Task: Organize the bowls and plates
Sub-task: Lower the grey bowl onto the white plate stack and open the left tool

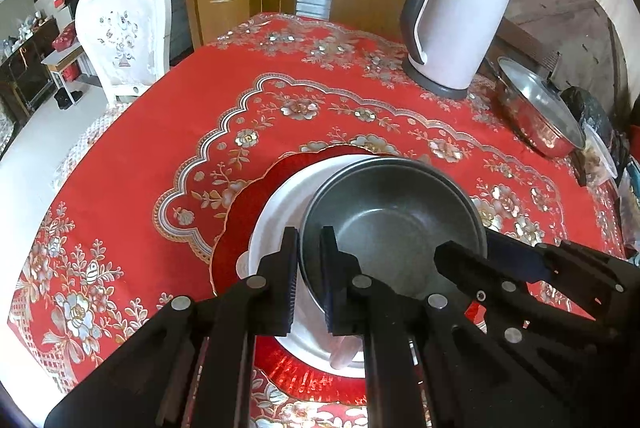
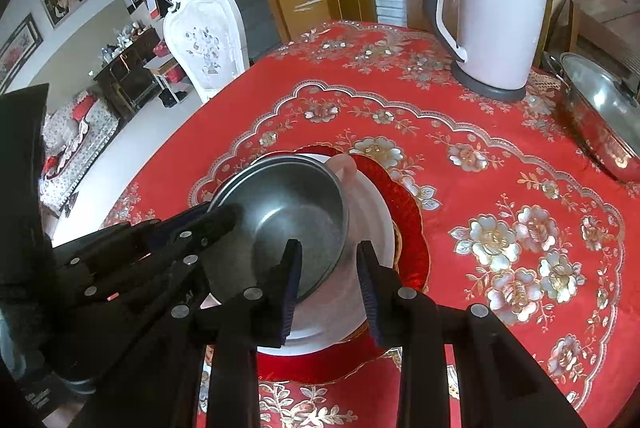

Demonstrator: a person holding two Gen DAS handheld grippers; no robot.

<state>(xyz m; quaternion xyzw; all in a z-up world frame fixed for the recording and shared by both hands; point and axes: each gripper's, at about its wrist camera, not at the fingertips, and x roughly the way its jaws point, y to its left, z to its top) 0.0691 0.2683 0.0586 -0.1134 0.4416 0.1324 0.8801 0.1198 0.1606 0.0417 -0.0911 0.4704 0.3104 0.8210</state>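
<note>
Both jaw pairs straddle the rim of the steel bowl (image 1: 394, 218): the left gripper (image 1: 311, 276) is clamped on its near-left wall, while the right gripper (image 2: 330, 282) stands wider, one finger inside, one outside, not pinching. That bowl sits on a white plate (image 2: 372, 212) atop a red plate (image 1: 240, 228), middle of the table (image 1: 168, 132), kettle (image 1: 456, 24) far right.

Both grippers have black linkage arms, round silver rivets and ribbed dark-blue fingers (image 1: 290, 280)
</note>
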